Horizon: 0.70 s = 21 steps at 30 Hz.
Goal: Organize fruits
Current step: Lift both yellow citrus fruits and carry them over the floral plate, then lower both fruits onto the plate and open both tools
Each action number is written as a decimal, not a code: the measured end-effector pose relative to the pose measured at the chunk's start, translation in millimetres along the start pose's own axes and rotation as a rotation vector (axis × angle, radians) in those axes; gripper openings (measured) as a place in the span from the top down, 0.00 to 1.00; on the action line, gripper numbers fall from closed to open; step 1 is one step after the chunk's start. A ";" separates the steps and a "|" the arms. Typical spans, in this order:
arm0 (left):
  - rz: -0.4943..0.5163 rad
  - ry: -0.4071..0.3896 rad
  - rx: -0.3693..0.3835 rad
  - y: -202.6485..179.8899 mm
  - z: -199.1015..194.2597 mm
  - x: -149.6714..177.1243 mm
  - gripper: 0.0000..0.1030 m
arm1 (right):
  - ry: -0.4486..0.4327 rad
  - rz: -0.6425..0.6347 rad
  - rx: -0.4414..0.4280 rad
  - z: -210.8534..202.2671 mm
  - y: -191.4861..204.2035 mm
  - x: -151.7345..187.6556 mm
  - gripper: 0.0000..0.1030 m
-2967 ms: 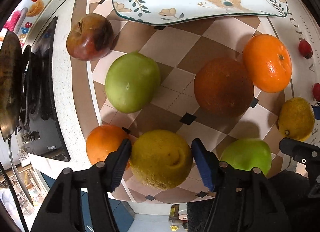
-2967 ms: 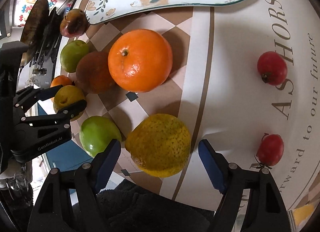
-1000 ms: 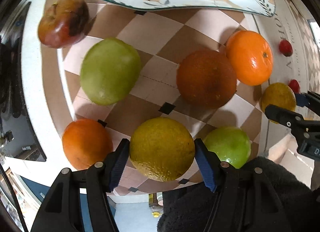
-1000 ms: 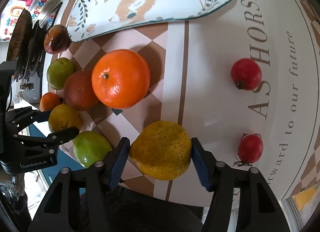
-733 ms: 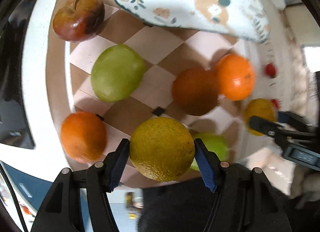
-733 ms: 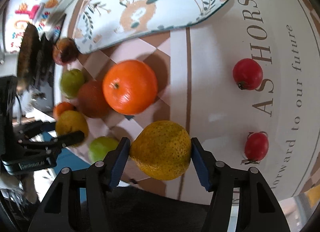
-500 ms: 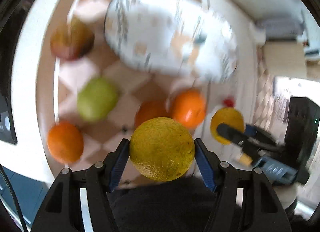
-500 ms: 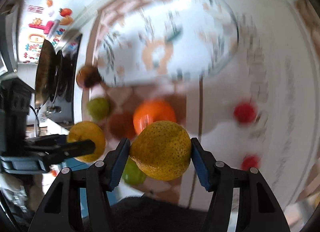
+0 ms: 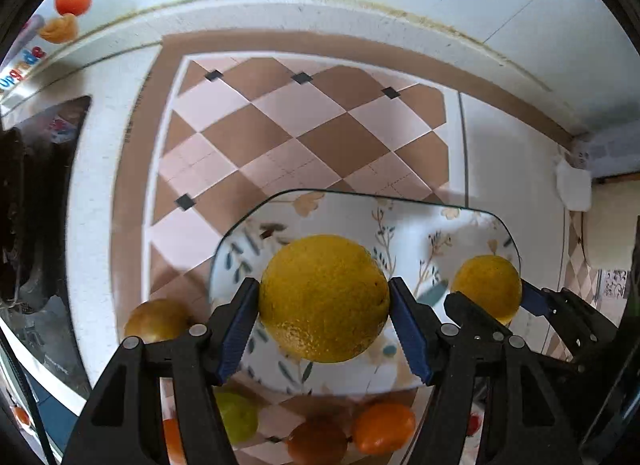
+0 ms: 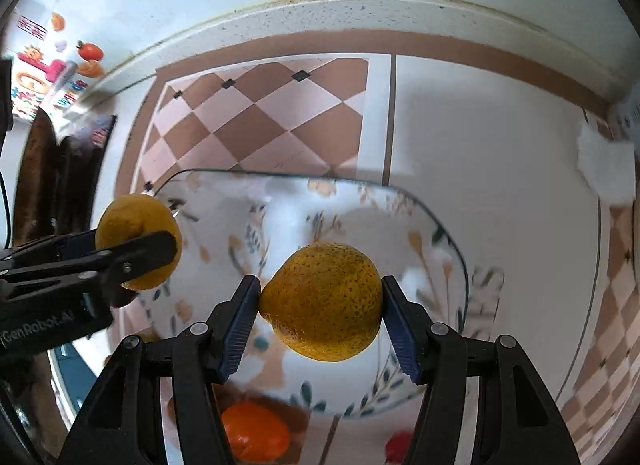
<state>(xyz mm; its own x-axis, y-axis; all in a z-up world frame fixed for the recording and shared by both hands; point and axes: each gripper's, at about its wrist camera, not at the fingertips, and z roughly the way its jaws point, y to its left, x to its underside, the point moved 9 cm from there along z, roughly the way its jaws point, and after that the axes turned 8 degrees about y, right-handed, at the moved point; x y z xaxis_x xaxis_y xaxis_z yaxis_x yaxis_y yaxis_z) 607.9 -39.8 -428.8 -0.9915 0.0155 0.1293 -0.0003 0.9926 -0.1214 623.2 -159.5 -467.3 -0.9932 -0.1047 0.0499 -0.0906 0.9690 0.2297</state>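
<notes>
My left gripper (image 9: 322, 285) is shut on a round yellow citrus (image 9: 324, 299), held in the air above the flower-patterned plate (image 9: 360, 197). My right gripper (image 10: 321, 283) is shut on a speckled yellow citrus (image 10: 324, 301) over the same plate (image 10: 280, 176). In the left wrist view the right gripper's fruit (image 9: 486, 285) hangs to the right. In the right wrist view the left gripper's fruit (image 10: 134, 225) hangs to the left. Below the plate lie a green fruit (image 9: 236, 417), an orange (image 9: 384, 429), a darker orange (image 9: 316, 443) and a brownish apple (image 9: 156, 319).
The plate sits on a brown and pink checkered mat (image 9: 280, 125) on a white counter. A black stove (image 9: 24, 225) is at the left edge. The wall runs along the back, and a white object (image 9: 574, 189) stands at the right. A small red fruit (image 10: 400, 443) lies near the bottom.
Both grippers have risen with their yellow fruits and moved away from the row of fruits to above the plate. The other fruits have slid to the bottom of both views.
</notes>
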 end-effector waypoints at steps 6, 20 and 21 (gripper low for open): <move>-0.011 0.048 0.009 -0.1 16.7 -7.0 0.39 | 0.030 -0.014 -0.007 8.3 1.1 -8.5 0.32; 0.001 -0.070 -0.029 27.4 -15.0 21.9 0.26 | -0.011 0.120 0.028 -26.5 -15.1 37.6 0.09; -0.007 -0.076 -0.032 28.8 -18.2 27.9 0.26 | -0.021 0.130 0.033 -28.7 -15.3 43.4 0.09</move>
<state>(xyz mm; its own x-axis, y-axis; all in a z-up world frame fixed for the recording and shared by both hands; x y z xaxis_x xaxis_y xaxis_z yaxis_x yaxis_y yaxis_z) 582.6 -8.7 -410.7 -0.9985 0.0008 0.0547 -0.0041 0.9960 -0.0894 583.5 -185.2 -440.7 -0.9980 0.0265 0.0570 0.0370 0.9810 0.1904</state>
